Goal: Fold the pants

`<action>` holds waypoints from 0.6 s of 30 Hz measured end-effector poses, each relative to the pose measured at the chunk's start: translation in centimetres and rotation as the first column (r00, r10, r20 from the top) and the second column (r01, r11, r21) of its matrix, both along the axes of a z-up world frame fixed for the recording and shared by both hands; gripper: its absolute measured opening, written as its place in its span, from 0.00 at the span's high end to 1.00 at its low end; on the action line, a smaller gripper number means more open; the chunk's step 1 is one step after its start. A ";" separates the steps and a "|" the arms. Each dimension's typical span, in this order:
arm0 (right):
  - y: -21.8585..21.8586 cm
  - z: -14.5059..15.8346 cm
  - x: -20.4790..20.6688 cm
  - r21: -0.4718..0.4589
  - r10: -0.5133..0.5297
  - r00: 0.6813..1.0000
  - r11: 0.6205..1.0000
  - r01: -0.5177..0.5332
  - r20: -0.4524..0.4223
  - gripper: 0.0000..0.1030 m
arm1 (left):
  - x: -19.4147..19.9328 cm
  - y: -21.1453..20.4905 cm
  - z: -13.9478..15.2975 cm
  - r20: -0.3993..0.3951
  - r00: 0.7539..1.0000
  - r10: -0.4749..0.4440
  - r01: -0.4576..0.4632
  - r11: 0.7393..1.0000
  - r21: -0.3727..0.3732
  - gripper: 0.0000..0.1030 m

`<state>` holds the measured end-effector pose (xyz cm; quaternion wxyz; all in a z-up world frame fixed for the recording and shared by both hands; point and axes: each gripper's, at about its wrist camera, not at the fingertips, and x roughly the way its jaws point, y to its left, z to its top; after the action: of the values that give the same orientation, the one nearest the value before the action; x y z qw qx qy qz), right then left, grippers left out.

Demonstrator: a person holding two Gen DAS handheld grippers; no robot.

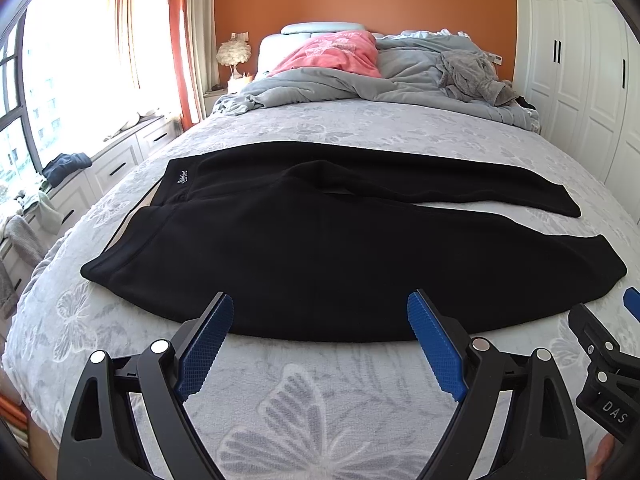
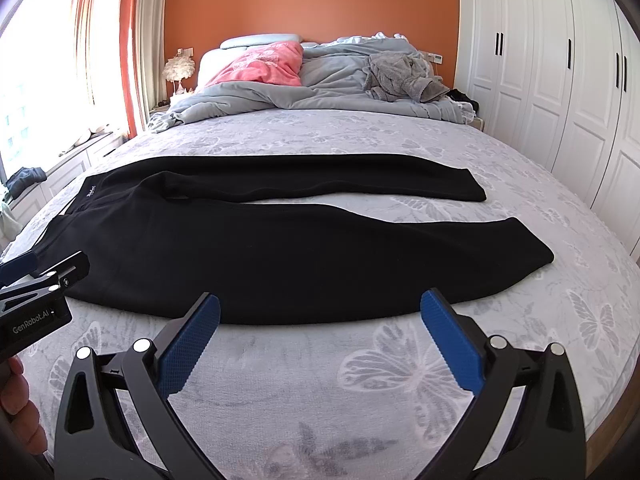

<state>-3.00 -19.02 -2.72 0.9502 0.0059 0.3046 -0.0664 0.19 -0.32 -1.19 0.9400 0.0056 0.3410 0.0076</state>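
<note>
Black pants (image 1: 320,248) lie spread flat across the bed, waistband at the left, both legs running to the right, a narrow gap of bedspread between the legs. They also show in the right wrist view (image 2: 280,252). My left gripper (image 1: 320,306) is open and empty, its blue pads just above the near edge of the pants. My right gripper (image 2: 320,304) is open and empty at the near edge of the near leg. The right gripper's body shows at the right edge of the left wrist view (image 1: 604,356); the left gripper's body shows at the left edge of the right wrist view (image 2: 40,292).
The bed (image 1: 320,400) has a grey butterfly-patterned spread. A rumpled grey duvet (image 1: 360,80), a pink pillow (image 1: 332,56) and a grey garment (image 1: 468,72) lie at the head. White wardrobes (image 2: 560,80) stand at the right, a window bench with clothes (image 1: 68,164) at the left.
</note>
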 end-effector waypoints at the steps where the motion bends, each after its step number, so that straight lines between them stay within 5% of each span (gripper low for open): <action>1: 0.0 0.0 0.0 0.000 -0.001 1.000 1.000 0.001 0.000 0.04 | 0.0 0.0 0.0 0.000 1.000 0.002 -0.002 1.000 0.000 0.16; 18: 0.0 0.0 0.0 0.001 0.000 1.000 1.000 0.000 0.000 0.04 | 0.0 0.0 -0.1 0.001 1.000 0.001 -0.001 1.000 0.003 0.16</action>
<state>-2.99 -19.05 -2.71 0.9502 0.0063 0.3044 -0.0662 0.22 -0.33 -1.31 0.9402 0.0067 0.3403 0.0084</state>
